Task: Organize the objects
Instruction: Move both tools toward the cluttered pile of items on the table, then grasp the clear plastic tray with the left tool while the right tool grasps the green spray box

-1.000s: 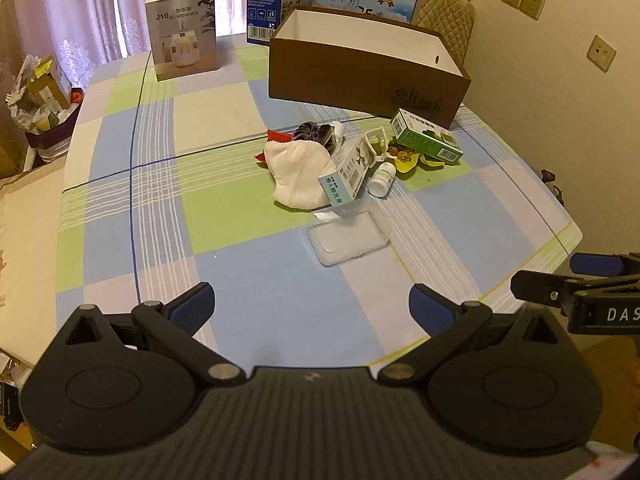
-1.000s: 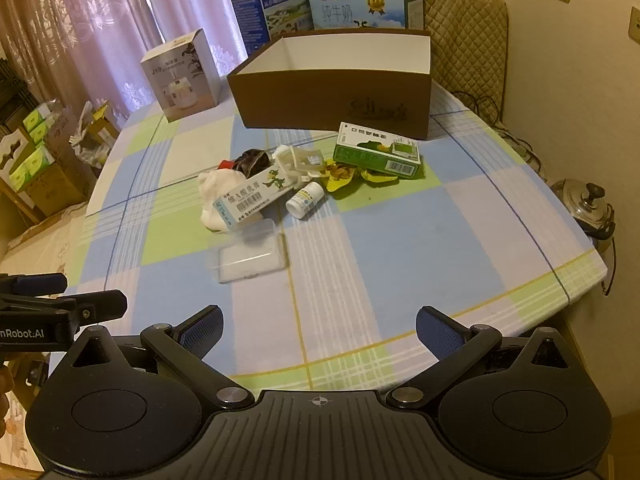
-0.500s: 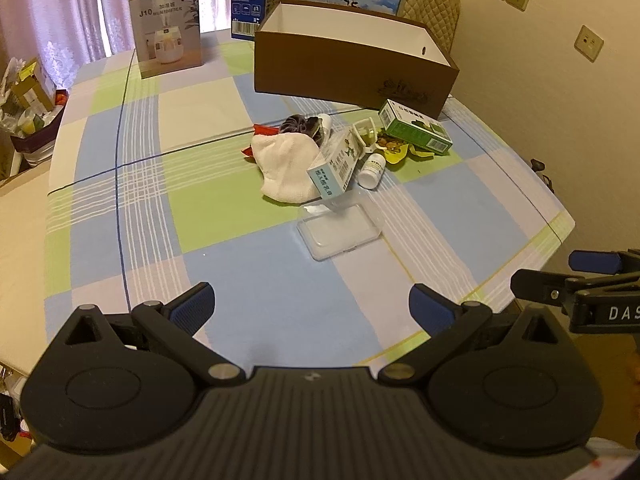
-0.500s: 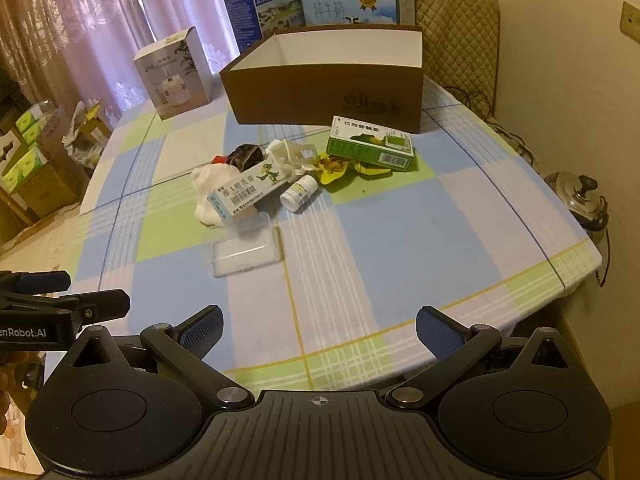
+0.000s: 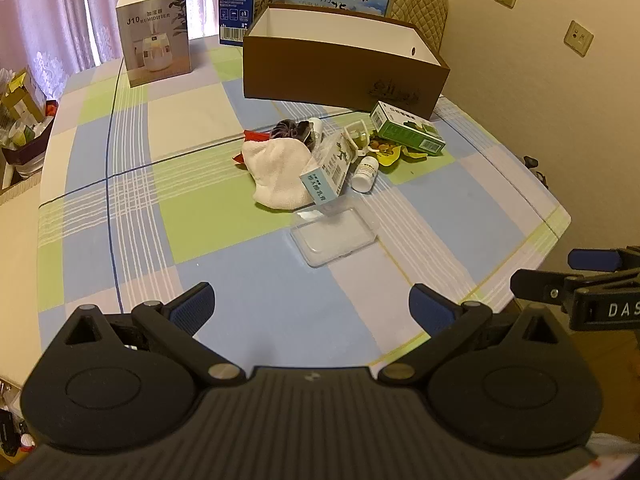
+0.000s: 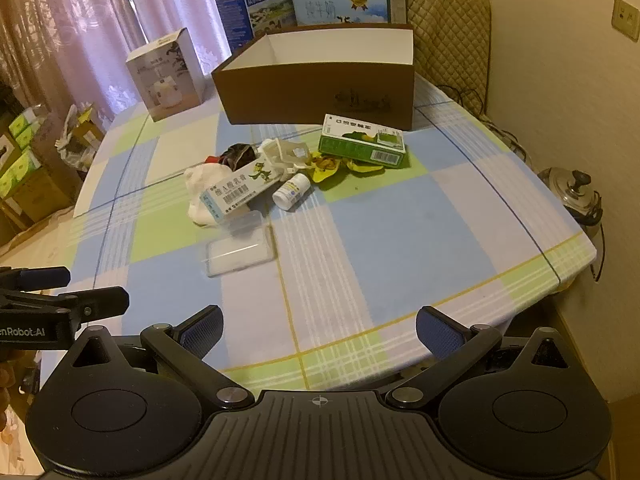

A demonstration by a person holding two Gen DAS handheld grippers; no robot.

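Both units idle at the near edge of the table [image 5: 120, 184]: left hand-held gripper [image 5: 310, 308] has its jaws spread wide with nothing between them, right hand-held gripper [image 6: 320, 328] likewise spread and empty. The clutter sits mid-table, well apart from both, just in front of the open brown box [image 6: 320, 92], which looks like the likely drop target. Nearest item is the clear plastic case [image 5: 334, 234], lying flat; judged light, stiff, slick and low-profile, so take it across the short sides at the rim, expect it to skate on the cloth. The white-and-blue carton [image 6: 240, 190] leans tilted on the white cloth [image 5: 276, 170]; light card, crushes if squeezed hard, so grip across the narrow faces. The cloth is soft and limp, pinch a bunched fold anywhere, and it may drag neighbours along. The small white bottle [image 6: 292, 192] lies on its side beside the carton; rigid, round, will roll, so close across the body and not the cap. The green box [image 5: 406, 132] rests partly on yellow wrappers [image 6: 326, 166]; light, stiff enough, grip across the narrow width. The dark item behind the cloth is too obscured to call
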